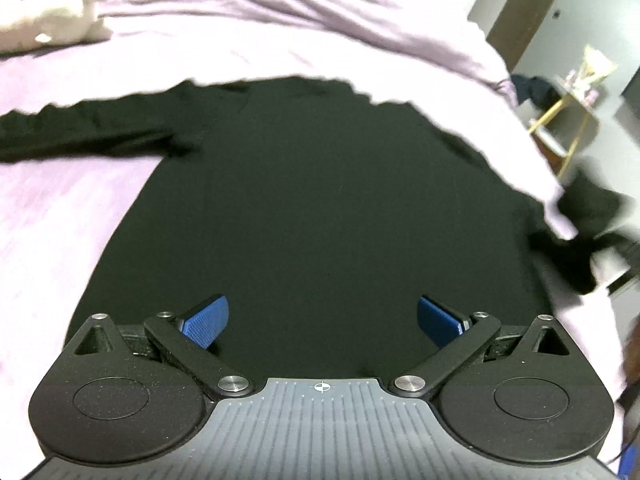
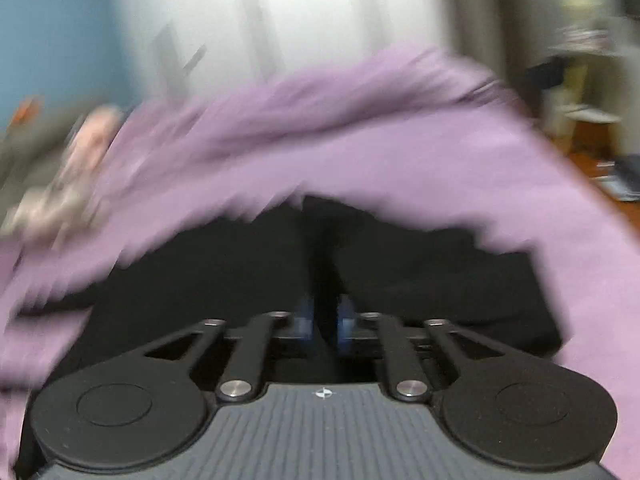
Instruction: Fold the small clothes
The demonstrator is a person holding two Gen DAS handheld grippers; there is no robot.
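A black long-sleeved shirt (image 1: 320, 200) lies flat on the lilac bed cover (image 1: 280, 40). Its left sleeve (image 1: 80, 132) stretches out sideways. At the bed's right edge the shirt ends in a dark blur (image 1: 588, 216). My left gripper (image 1: 322, 318) hovers over the shirt's lower part, wide open, blue pads (image 1: 208, 320) apart and nothing between them. The right wrist view is badly smeared. There my right gripper (image 2: 325, 316) sits low over the shirt (image 2: 420, 272), pads a narrow gap apart with a dark fold in the gap. Blur hides whether they press on it.
A pale plush toy (image 1: 48, 12) lies at the bed's far left. Beyond the bed's right edge stand a small yellow-legged side table (image 1: 568, 120) with items on it and a dark wardrobe. The bed cover (image 2: 360, 128) rises in rumpled folds behind the shirt.
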